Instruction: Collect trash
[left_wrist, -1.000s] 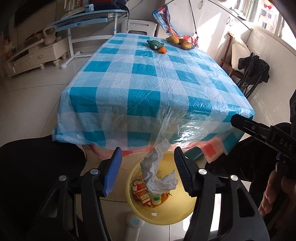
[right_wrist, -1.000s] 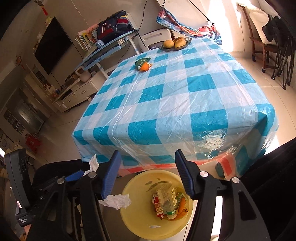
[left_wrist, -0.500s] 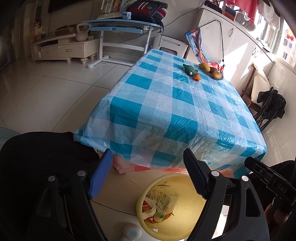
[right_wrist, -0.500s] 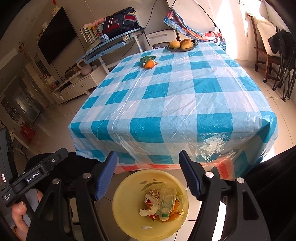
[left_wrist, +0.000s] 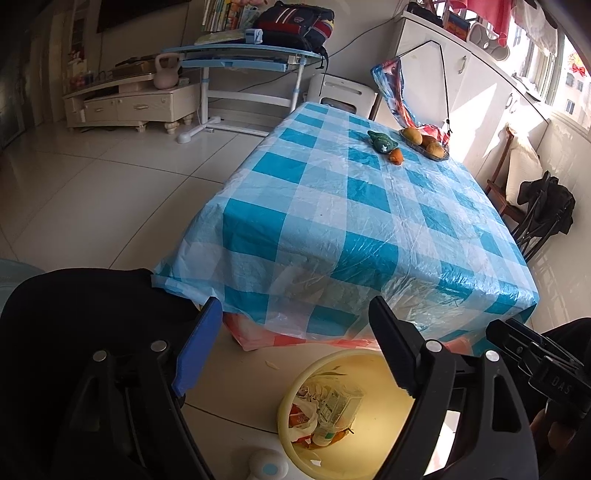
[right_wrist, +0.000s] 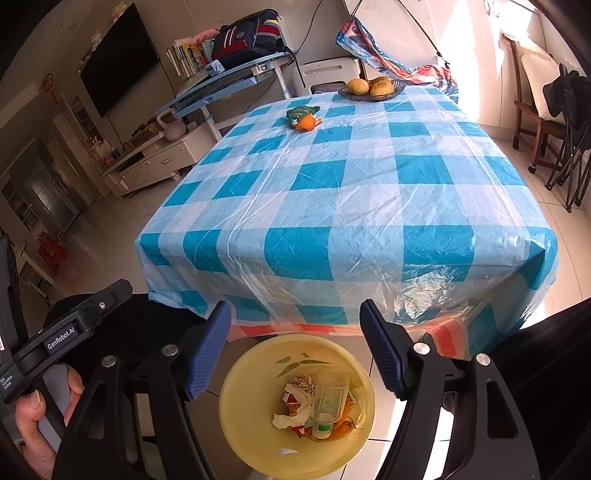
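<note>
Both black two-finger grippers, left (left_wrist: 295, 347) and right (right_wrist: 293, 347), are held empty above the round yellow plastic bin (right_wrist: 236, 406); left jaws are widening. Crumpled trash (right_wrist: 317, 406) is seen inside it, near the checked blue-and-white table (right_wrist: 351, 192).

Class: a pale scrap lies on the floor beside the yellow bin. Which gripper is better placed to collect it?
Left. The scrap lies ahead of the left gripper, whose empty jaws are opening; the right view misses it.
</note>
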